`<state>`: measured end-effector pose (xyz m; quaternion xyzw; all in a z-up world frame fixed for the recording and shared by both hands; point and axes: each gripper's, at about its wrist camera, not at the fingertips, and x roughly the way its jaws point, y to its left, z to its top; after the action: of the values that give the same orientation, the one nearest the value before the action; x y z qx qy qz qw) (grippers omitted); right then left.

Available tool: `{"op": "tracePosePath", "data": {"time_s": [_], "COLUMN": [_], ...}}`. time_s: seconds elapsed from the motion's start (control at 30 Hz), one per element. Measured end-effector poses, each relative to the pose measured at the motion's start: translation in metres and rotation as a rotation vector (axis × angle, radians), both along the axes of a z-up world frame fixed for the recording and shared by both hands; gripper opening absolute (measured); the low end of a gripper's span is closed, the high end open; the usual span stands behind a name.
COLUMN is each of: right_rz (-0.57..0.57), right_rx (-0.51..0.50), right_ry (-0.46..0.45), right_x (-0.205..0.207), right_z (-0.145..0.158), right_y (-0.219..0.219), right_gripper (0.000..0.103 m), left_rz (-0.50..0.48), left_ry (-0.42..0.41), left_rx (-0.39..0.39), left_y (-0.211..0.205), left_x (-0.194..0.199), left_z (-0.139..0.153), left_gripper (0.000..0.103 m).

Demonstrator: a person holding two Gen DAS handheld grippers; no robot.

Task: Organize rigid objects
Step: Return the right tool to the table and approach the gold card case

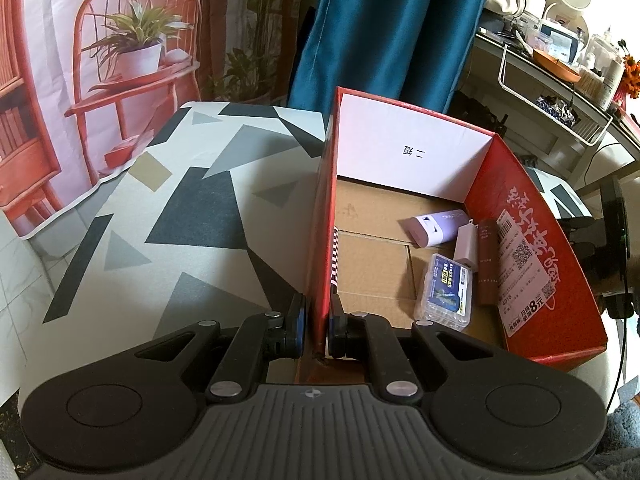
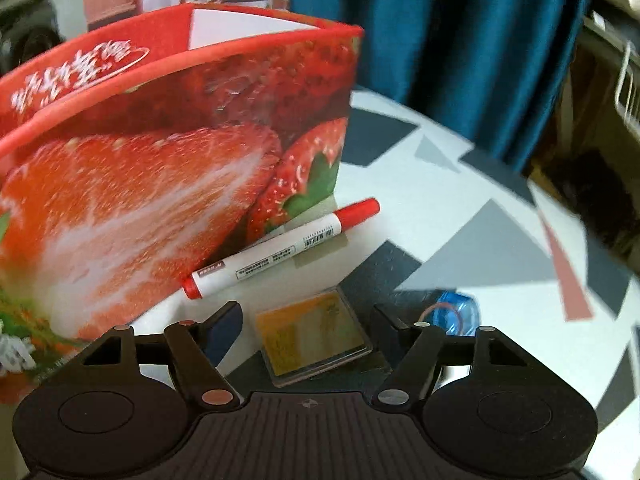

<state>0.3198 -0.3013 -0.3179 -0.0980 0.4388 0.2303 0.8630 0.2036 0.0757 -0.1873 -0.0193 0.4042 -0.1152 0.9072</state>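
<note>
My left gripper (image 1: 317, 326) is shut on the near left wall of the open red strawberry box (image 1: 520, 248), one finger inside and one outside. On the box floor lie a purple bottle (image 1: 434, 226), a white adapter (image 1: 468, 248), a brown tube (image 1: 488, 264) and a clear case with a blue label (image 1: 444, 292). Outside the box (image 2: 160, 168), a red-capped white marker (image 2: 280, 248) lies on the table against its wall. My right gripper (image 2: 306, 320) is open and points down over a flat clear case with a yellow card (image 2: 314, 334), which lies between its fingers untouched.
The table wears a cloth with grey, black and white shapes (image 1: 192, 216). A small blue transparent thing (image 2: 458, 308) lies just beyond my right finger. A blue curtain (image 1: 392, 28) hangs behind the table, and a cluttered shelf (image 1: 560, 64) stands at the far right.
</note>
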Motion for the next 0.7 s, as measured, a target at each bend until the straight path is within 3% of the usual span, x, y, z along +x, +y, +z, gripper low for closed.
{"op": "tracePosePath", "data": {"time_s": [0.2, 0.43, 0.7], "right_rz": [-0.086, -0.314, -0.487], "right_rx": [0.027, 0.044, 0.052], "right_ry": [-0.05, -0.121, -0.166], "right_x": [-0.017, -0.044, -0.078], "right_z": [-0.002, -0.006, -0.008], "right_y": [0.0, 0.013, 0.029], "right_gripper": [0.061, 0.058, 0.056], "left_rz": [0.0, 0.001, 0.002], "left_ry": [0.0, -0.001, -0.006], "left_rx": [-0.001, -0.004, -0.008], "left_y": [0.0, 0.0, 0.001], "left_x": [0.0, 0.0, 0.0], "left_z": [0.0, 0.0, 0.0], "left_gripper": [0.012, 0.012, 0.012]}}
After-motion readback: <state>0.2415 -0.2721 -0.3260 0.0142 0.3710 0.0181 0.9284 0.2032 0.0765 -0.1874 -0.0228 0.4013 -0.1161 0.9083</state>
